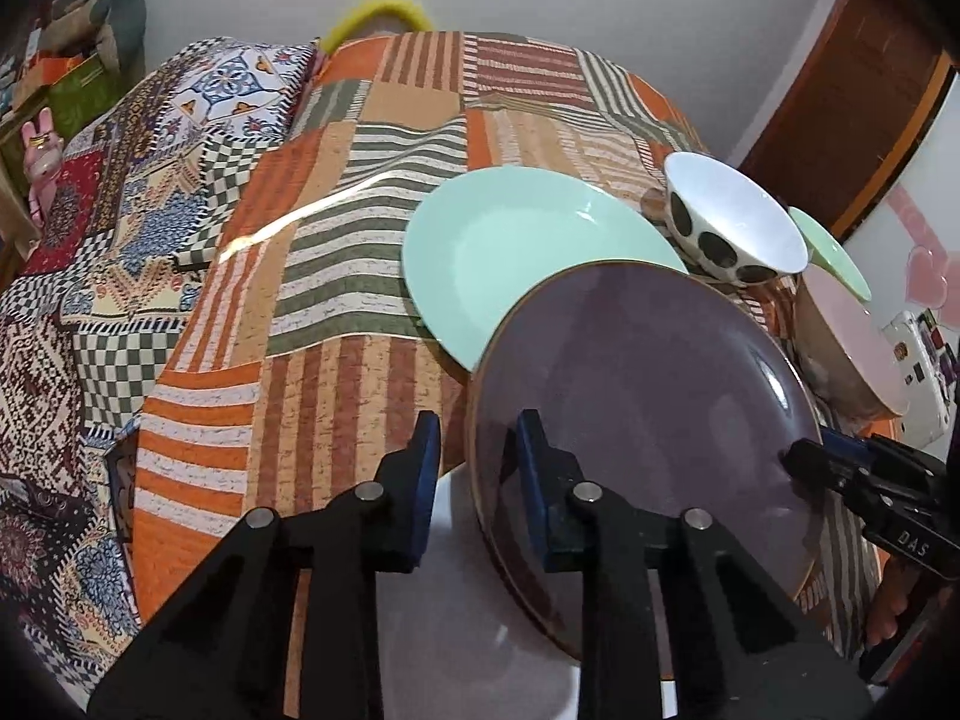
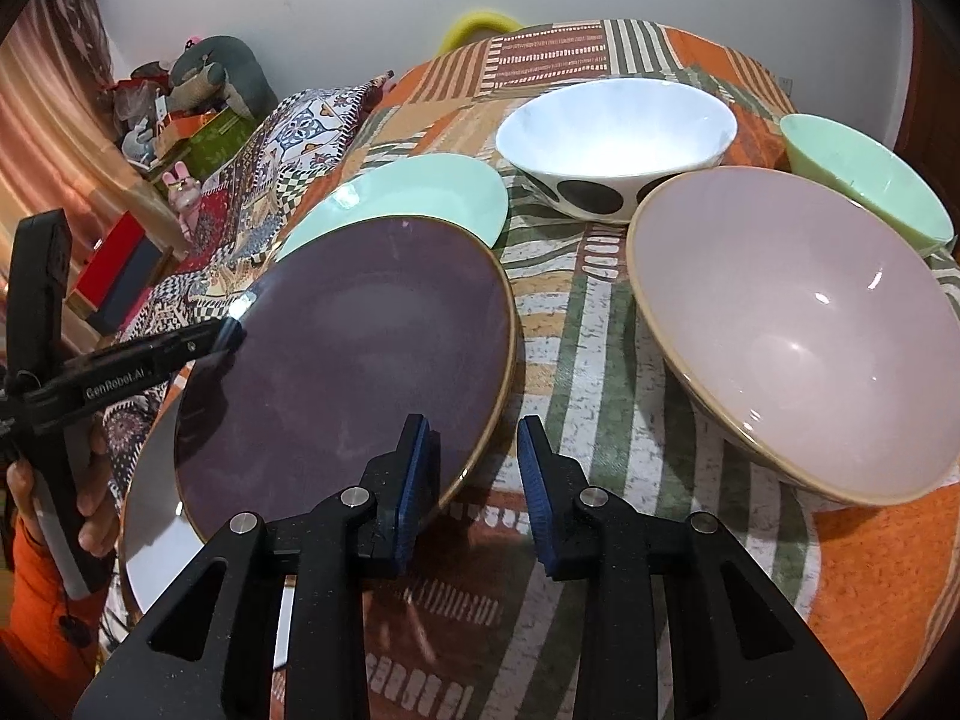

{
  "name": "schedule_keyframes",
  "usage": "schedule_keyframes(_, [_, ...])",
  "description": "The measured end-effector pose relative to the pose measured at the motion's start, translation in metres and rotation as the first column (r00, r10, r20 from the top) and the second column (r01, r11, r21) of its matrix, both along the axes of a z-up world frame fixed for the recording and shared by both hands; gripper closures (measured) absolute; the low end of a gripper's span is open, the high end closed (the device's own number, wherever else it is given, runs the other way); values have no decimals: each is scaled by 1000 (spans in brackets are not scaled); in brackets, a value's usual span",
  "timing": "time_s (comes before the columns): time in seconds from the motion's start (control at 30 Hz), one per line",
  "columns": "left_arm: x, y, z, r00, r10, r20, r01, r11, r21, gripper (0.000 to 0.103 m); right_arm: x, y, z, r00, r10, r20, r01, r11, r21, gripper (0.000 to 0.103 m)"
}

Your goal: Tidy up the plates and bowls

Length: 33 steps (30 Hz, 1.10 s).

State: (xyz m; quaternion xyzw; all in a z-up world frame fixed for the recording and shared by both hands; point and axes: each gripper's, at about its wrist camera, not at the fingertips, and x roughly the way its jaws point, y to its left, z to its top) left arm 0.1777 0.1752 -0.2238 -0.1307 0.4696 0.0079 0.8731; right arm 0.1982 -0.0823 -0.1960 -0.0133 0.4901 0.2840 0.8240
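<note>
Where visible, patchwork tablecloth (image 2: 600, 312), perhaps quilt (image 1: 90, 240) alongside, pale wall (image 2: 360, 0).

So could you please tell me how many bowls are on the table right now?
3. The white bowl with black dots sits at the back centre, the mint green bowl at the far right, and the large pale pink bowl nearest on the right. None seems hidden.
</note>
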Motion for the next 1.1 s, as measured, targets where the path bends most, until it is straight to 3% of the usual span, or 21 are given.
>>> schedule_keyframes(0.7, [-7,-14,5,999,-33,21,32,998,53,79,-2,9,6,999,3,38,-2,1000,-15,79])
schedule_keyframes(1.1, [-39,-24,41,994,-13,111,10,1000,19,79,-19,-7,29,997,-14,72,12,999,30,79])
